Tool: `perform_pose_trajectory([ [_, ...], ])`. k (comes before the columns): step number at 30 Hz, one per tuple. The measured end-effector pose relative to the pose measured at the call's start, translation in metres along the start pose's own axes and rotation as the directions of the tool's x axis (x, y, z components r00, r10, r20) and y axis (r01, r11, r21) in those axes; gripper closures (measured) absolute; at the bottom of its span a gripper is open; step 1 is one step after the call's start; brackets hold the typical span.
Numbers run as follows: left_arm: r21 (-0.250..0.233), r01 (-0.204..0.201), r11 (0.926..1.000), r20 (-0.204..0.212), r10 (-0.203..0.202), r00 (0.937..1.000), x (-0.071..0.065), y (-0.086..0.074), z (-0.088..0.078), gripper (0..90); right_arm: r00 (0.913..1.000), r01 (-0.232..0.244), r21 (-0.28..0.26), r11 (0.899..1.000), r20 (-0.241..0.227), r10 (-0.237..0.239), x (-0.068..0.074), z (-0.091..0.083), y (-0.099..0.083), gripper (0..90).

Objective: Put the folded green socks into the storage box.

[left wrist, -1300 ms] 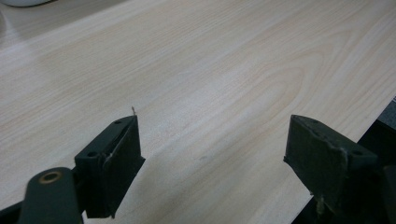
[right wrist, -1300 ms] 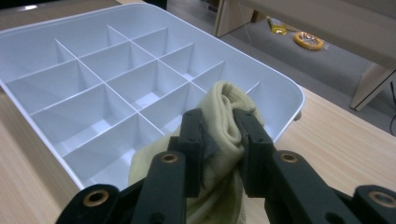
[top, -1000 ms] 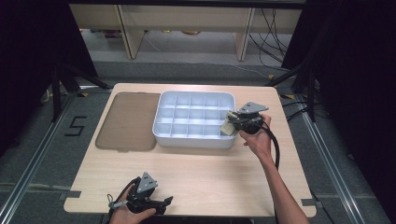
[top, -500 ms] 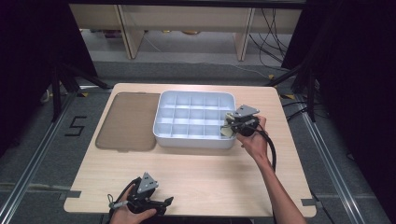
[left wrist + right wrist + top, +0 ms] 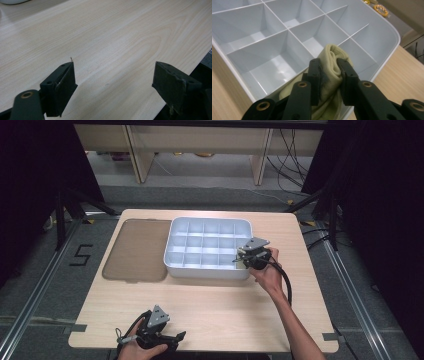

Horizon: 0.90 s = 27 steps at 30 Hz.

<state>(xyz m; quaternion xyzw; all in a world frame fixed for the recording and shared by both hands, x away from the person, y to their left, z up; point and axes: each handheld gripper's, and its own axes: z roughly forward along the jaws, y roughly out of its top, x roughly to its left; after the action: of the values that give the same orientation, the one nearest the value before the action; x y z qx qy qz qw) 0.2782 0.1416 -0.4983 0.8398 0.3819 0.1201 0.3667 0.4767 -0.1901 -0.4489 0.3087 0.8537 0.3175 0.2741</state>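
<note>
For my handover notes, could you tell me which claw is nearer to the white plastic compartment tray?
The right claw: it hangs over the white plastic compartment tray's near right corner, clamping a pale yellow cloth. The left claw is open at the table's near edge.

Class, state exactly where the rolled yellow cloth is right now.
The rolled yellow cloth is pinched in the right gripper, over the near right corner of the white divided tray, seen in the right gripper view.

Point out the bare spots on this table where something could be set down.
Bare wood runs across the near half of the table, between the white divided tray and the left tongs. A narrower strip lies right of the tray. The tray's compartments look empty. It is crowded at the tray's near right corner, where the right tongs hold a pale yellow cloth, and at the brown lid.
</note>
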Motion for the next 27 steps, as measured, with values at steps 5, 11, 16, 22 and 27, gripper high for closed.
perform_pose_trajectory([
  [5,0.006,0.004,1.0000,-0.003,-0.004,1.0000,0.001,0.000,0.000,17.7,0.9997,-0.015,0.017,1.000,-0.019,0.016,0.000,0.005,-0.005,74.1],
  [11,0.016,-0.003,0.9999,-0.003,0.003,1.0000,0.001,-0.001,0.000,17.8,0.9997,0.002,0.038,0.999,-0.026,-0.001,0.002,0.007,-0.005,74.0],
  [16,-0.008,0.039,0.9992,-0.007,-0.039,0.9992,-0.002,-0.001,0.003,17.8,0.9995,0.010,0.053,0.999,-0.031,-0.008,0.004,0.009,-0.005,73.5],
  [22,0.026,-0.019,0.9995,-0.002,0.019,0.9998,0.002,-0.001,0.000,17.9,0.9936,-0.091,0.031,0.995,-0.065,0.092,-0.003,0.004,-0.005,67.3],
  [27,0.011,0.015,0.9998,-0.004,-0.015,0.9999,0.001,-0.001,0.001,17.9,0.9849,-0.144,-0.040,0.989,-0.103,0.139,-0.013,-0.012,0.002,74.4],
])
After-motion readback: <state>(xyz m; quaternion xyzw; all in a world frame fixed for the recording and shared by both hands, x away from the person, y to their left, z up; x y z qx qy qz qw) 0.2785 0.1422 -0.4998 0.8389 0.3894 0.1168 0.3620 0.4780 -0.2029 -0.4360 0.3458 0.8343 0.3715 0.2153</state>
